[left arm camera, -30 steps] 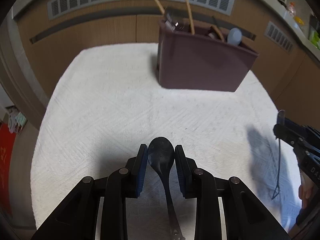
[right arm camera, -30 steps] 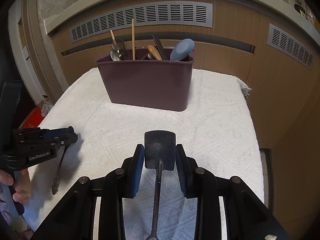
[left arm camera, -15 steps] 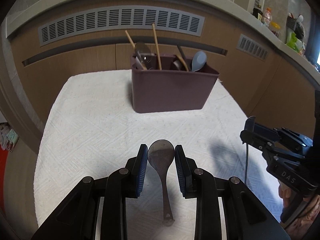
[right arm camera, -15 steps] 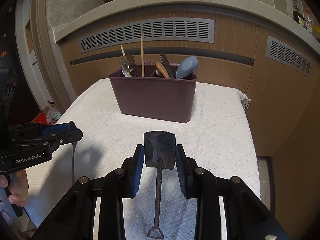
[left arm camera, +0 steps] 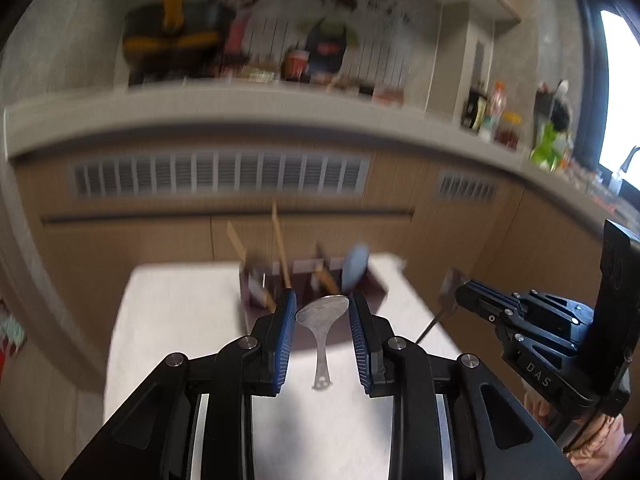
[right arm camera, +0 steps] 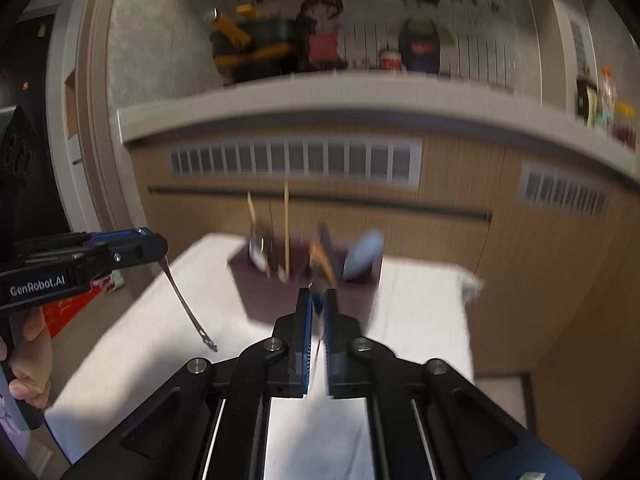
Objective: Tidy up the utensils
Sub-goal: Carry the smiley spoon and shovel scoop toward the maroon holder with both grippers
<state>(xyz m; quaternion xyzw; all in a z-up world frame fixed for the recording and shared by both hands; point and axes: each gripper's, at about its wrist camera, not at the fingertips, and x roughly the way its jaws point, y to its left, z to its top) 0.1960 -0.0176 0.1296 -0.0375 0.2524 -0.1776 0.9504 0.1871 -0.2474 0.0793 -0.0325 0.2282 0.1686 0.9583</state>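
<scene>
Gripping a metal spoon (left arm camera: 322,320) by its bowl between the blue pads (left arm camera: 285,332) of the left gripper (left arm camera: 322,334), at lower centre of the left wrist view, with the handle hanging down over the white cloth (left arm camera: 176,320). Showing the same spoon in the right wrist view as a thin handle (right arm camera: 186,308) slanting down from the left gripper (right arm camera: 154,246) at middle left, clear of the cloth.

Clamping the right gripper (right arm camera: 317,320) nearly shut on a thin dark utensil (right arm camera: 317,312), seen edge-on between the pads (right arm camera: 306,332) at lower centre of the right wrist view. Appearing in the left wrist view at middle right as the right gripper (left arm camera: 460,300), carrying that utensil (left arm camera: 446,294) with its handle slanting down to the left, above the cloth.

Standing at the far end of the cloth, centre of both views and blurred, a dark purple caddy (right arm camera: 276,296) (left arm camera: 256,300). Sticking up out of it: wooden sticks (right arm camera: 286,232), a pale blue spatula (right arm camera: 362,254), other utensils too blurred for telling apart. Running behind it, a wooden cabinet front with a vent grille (right arm camera: 294,160).
</scene>
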